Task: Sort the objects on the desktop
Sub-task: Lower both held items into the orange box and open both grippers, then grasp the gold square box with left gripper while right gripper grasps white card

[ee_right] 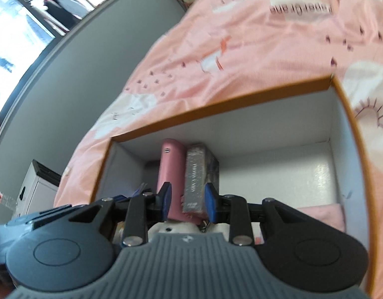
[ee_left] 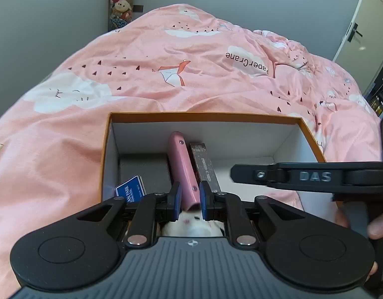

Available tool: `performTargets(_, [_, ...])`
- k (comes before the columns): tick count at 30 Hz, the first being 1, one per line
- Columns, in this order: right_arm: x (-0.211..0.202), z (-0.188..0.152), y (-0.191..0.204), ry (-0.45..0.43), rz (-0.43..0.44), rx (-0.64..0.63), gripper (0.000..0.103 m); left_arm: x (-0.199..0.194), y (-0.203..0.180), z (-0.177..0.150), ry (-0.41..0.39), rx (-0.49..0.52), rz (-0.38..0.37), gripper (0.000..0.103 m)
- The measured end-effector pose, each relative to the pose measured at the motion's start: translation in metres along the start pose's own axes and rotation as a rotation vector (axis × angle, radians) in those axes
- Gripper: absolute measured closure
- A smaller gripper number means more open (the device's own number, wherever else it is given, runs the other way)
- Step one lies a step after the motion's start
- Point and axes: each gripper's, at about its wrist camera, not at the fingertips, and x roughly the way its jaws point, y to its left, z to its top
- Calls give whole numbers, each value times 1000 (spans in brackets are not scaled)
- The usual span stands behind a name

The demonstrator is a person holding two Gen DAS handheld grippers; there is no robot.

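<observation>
- Pink case (ee_left: 182, 164) on edge inside box (ee_left: 203, 117) on bed (ee_left: 141, 74), beside grey packet (ee_left: 203, 162).
- Left gripper (ee_left: 190, 199) pinches its near end (rigid, smooth, probably light; may slip).
- Right gripper (ee_right: 187, 195) part open, seemingly empty.

- This was a bedroom in a home, judged by the bed that filled most of both views.
- A pink duvet (ee_left: 166, 74) printed with white clouds, small birds and the words "PaperCrane" covered it.
- A column of plush toys (ee_left: 121, 0) stood against the grey wall (ee_left: 42, 37) behind the bed.
- A white door with a dark handle (ee_left: 354, 31) stood at the right edge.
- A bright window (ee_right: 29, 25) showed in the right wrist view.
- An orange-rimmed cardboard box (ee_left: 203, 117) lay on the bedding.
</observation>
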Motion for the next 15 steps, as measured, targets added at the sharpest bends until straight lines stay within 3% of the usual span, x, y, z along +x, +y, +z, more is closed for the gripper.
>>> performTargets(7, [-56, -28, 22, -81, 45, -107, 70, -36, -12, -18, -8, 27, 11, 86])
performTargets(15, [-92, -68, 41, -78, 47, -175, 70, -72, -25, -43, -9, 62, 28, 86])
